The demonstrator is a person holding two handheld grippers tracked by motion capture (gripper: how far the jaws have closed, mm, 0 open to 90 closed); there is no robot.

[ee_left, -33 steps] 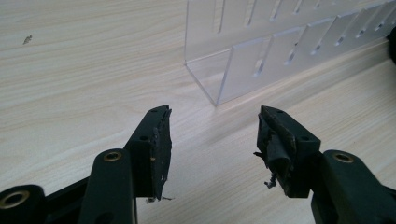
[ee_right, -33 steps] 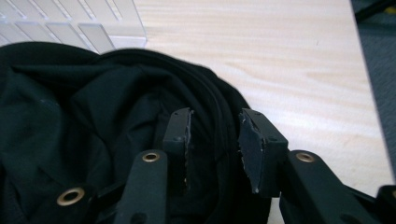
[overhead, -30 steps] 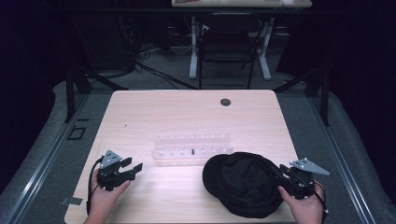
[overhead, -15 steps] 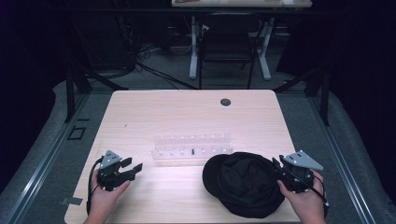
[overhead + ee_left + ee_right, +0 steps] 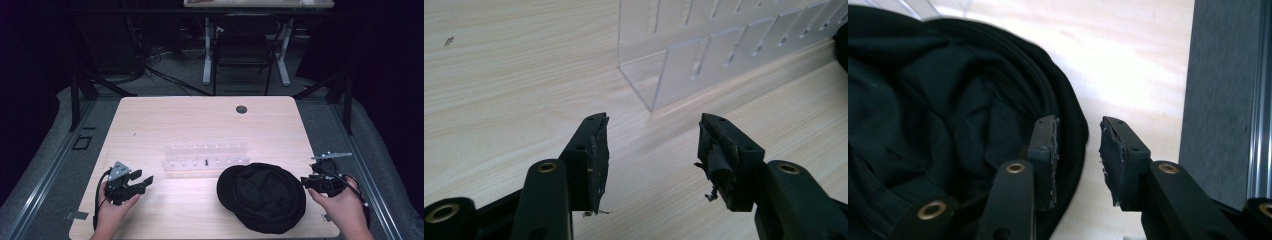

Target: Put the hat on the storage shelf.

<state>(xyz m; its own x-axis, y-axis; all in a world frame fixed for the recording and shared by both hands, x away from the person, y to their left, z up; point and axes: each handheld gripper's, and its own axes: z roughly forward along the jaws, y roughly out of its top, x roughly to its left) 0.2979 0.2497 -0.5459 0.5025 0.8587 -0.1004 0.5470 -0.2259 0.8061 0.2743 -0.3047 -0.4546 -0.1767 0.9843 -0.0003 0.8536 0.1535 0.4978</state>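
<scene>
The hat (image 5: 262, 196) is black, soft cloth, round and floppy, full of folds. It lies on my desk (image 5: 200, 125), near the front edge, toward the right. The desk is pale wood with thin grain lines and rounded corners. Just behind the hat stands a clear plastic rack (image 5: 205, 159), long and low, with rows of slots cut in it.

My right tool (image 5: 306, 181) is partly open. Its jaws have just been opening a little again after closing some. In the right tool's own view, the rim of the hat (image 5: 1068, 130) lies under the gap between the two black jaws, but the pads do not press on it. One jaw hangs over the cloth, the other over bare wood. So this tool holds nothing.

My left tool (image 5: 142, 181) rests near the front left of the desk, well apart from the hat. Its jaws stand wide open with only bare wood between them. Its rubber pads (image 5: 599, 160) look worn and torn at the edges. The corner of the rack (image 5: 651, 95) is near, in front of it.

A second ago my right tool sat lower, close by the hat. Now it has come up and tilted. My left tool has stayed where it was.
</scene>
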